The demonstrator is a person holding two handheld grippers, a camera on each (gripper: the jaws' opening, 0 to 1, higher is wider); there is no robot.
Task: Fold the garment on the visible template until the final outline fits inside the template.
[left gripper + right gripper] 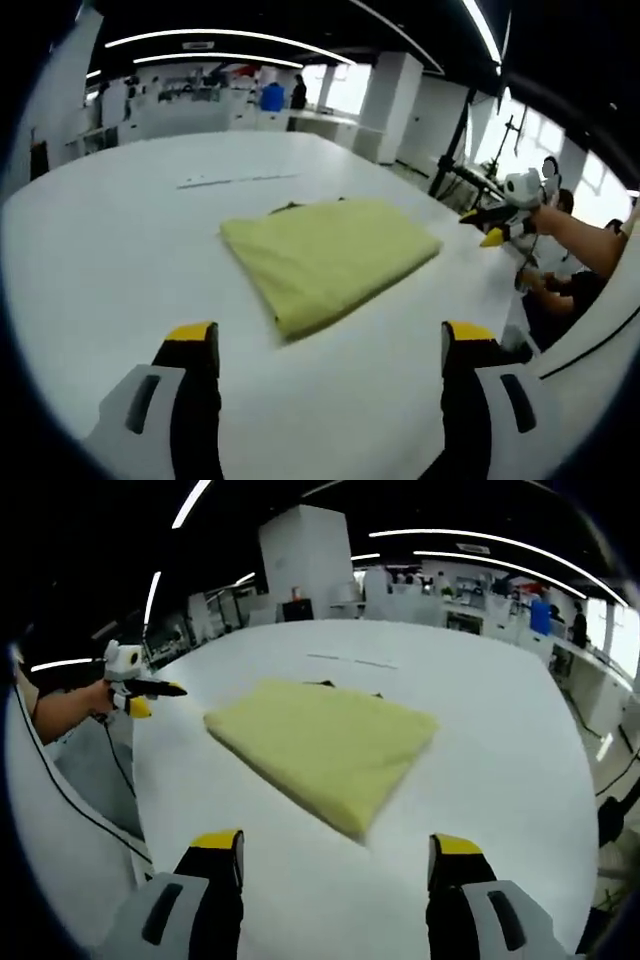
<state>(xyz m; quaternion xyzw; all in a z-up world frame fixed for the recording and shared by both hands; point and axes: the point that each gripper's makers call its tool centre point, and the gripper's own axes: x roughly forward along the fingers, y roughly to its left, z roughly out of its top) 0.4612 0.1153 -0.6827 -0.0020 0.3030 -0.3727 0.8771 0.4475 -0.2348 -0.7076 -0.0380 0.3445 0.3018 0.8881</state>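
Observation:
A yellow garment (325,255) lies folded into a flat rectangle on the white table (120,250). Small dark corners of the template (290,207) peek out at its far edge. My left gripper (330,338) hovers in front of the garment, open, nothing between its yellow-tipped jaws. In the right gripper view the same garment (325,745) lies ahead of my right gripper (338,845), which is open and empty too. Each gripper also appears off to the side in the other's view, held up off the table: the right gripper (498,228) and the left gripper (148,692).
A thin line mark (235,181) runs across the table beyond the garment. The table edge (480,230) is near on the right, with a tripod stand (450,160) past it. Desks, a pillar (305,565) and a standing person (298,92) fill the background.

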